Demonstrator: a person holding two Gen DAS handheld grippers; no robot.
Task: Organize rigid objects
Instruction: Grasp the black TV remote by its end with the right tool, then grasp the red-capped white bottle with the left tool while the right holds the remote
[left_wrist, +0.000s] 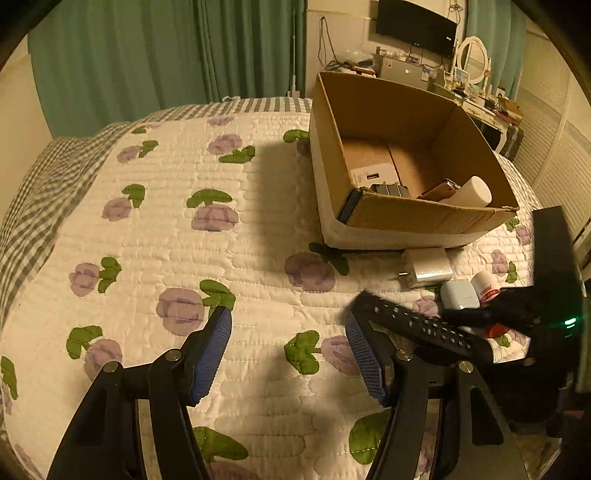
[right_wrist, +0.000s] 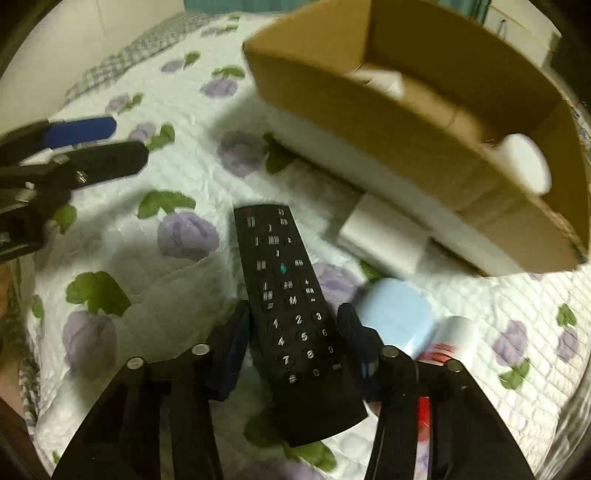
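My right gripper (right_wrist: 295, 321) is shut on a black remote control (right_wrist: 288, 295) and holds it above the floral quilt; the remote also shows in the left wrist view (left_wrist: 417, 325). A cardboard box (left_wrist: 436, 221) sits on the bed and holds a white power strip (left_wrist: 373, 175), a dark adapter, a brown item and a white bottle (left_wrist: 472, 192). In front of the box lie a white charger (left_wrist: 424, 266), a pale blue case (left_wrist: 460, 295) and a white bottle with a red label (left_wrist: 487, 288). My left gripper (left_wrist: 288, 332) is open and empty over the quilt, left of the remote.
The bed's quilt (left_wrist: 184, 240) spreads to the left of the box. Green curtains (left_wrist: 166, 55) hang behind the bed. A dresser with a mirror (left_wrist: 472, 55) and a wall TV (left_wrist: 413, 26) stand at the back right.
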